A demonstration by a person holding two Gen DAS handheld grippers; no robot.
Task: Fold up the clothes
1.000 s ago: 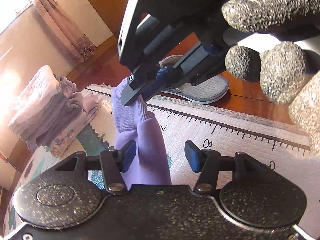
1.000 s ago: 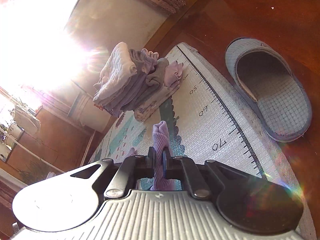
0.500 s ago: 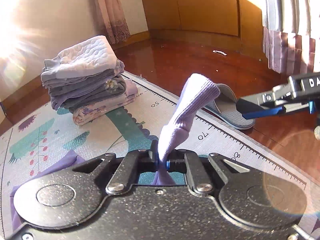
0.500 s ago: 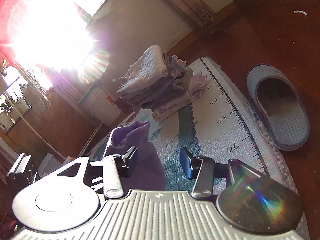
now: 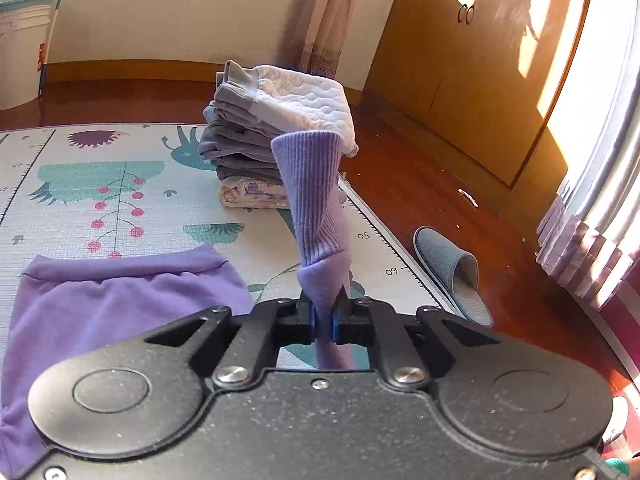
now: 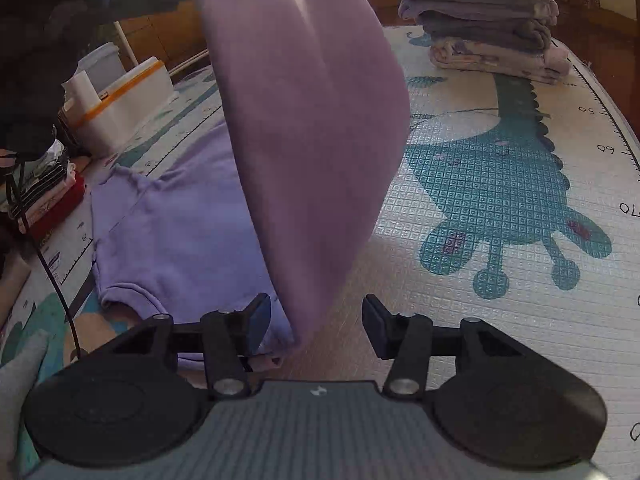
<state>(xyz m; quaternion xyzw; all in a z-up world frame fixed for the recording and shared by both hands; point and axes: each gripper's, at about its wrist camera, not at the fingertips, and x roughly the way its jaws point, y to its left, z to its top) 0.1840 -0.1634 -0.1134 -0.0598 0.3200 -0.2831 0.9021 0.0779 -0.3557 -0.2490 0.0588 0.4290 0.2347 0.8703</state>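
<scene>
A printed play mat (image 5: 100, 208) carries a purple sweatshirt (image 5: 120, 300) beside open patterned ground, with a folded stack (image 5: 276, 132) near the ruler edge. The left claw (image 5: 324, 320) pinches its ribbed sleeve (image 5: 316, 200), raised. The right claw (image 6: 316, 320) stands spread, empty.

**A:** How is the light from where you hang?

**B:** Strong on my left camera. Sun comes in low from the right, past the curtain (image 5: 588, 240), and throws bright patches with hard shadows on the cabinet doors (image 5: 500, 80). The wooden floor (image 5: 420, 184) shines with reflection. The stack of folded clothes (image 5: 280, 136) is sharp.

**A:** And the other view?

**B:** Dimmer. The lifted purple sleeve (image 6: 312, 128) sits close to my right lens, backlit, soft and out of focus. The top left corner is nearly black. The play mat (image 6: 500, 320) is evenly lit. In both views straight lines bow toward the edges.
</scene>
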